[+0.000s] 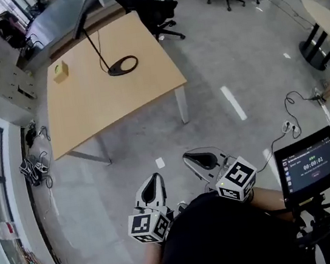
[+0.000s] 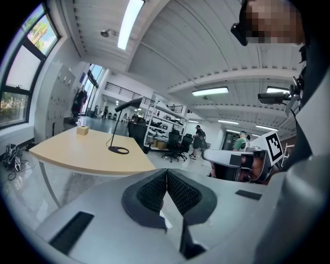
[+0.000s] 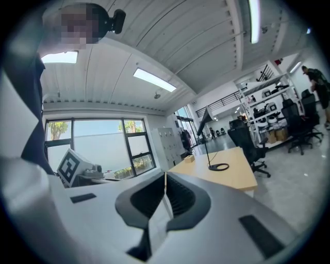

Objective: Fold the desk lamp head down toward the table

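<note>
The left gripper [image 1: 154, 188] and the right gripper [image 1: 203, 160] are held close in front of the person's body, side by side. In each gripper view the two jaws are pressed together along one line, and nothing is between them. Just to the right of the right gripper, a screen [image 1: 310, 165] stands on a stand.

Ahead of the jaws there is only grey floor [image 1: 212, 121], with a white tape mark [image 1: 232, 102] ahead and to the right. No object stands between the jaws and the table [image 1: 106, 106], which is well apart from both grippers. Cables [image 1: 33, 169] lie on the floor beside its left edge.

The lamp [image 1: 94, 43] stands on the far part of the table, far ahead of both grippers. In the left gripper view it is left of the jaws, and in the right gripper view it is right of them. Its ring base [image 1: 123, 65] lies flat on the table, a thin stem rises from it, and the head [image 2: 129, 104] is raised and tilted. A small box [image 1: 60, 71] sits left of the lamp, apart from it. A black chair [image 1: 152, 7] stands beyond the table.
</note>
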A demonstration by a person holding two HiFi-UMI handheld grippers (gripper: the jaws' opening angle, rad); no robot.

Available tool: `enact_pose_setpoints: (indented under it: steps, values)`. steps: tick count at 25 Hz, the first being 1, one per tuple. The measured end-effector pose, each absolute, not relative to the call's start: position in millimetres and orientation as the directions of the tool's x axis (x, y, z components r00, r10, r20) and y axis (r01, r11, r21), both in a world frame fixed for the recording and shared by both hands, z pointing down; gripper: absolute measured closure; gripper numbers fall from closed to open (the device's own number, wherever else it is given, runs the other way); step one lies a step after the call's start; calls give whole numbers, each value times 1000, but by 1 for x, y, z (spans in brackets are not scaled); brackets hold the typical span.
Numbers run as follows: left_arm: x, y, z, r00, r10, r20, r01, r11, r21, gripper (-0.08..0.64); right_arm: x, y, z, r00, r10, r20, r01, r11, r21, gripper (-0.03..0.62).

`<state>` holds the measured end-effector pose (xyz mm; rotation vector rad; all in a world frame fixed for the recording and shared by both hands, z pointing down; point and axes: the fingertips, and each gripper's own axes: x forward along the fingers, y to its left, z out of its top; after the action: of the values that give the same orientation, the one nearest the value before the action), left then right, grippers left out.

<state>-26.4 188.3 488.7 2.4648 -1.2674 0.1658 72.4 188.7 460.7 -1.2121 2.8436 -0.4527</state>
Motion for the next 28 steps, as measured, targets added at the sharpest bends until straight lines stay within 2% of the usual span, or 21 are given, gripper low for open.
enact_pose_setpoints:
  steps: [6,18,22,28]
  values:
    - [2,210,501,594,-741,313,-803,-525,283,557,99,209,471,-701,-702,125,-700,644,-307,588]
    - [9,223,513,612,-704,360,-791,-533,302,557,104,223,485,-689,-708,155,-706,609,-360,588]
    - [5,200,500,646,-685,337,-763,-565,314,557,104,205,474,-643,-746,174,-750,567,-340,588]
    - [-30,111,496,651,-706,280,-756,-568,325,557,76,123,478,-621,-762,185,-771,553,-315,588]
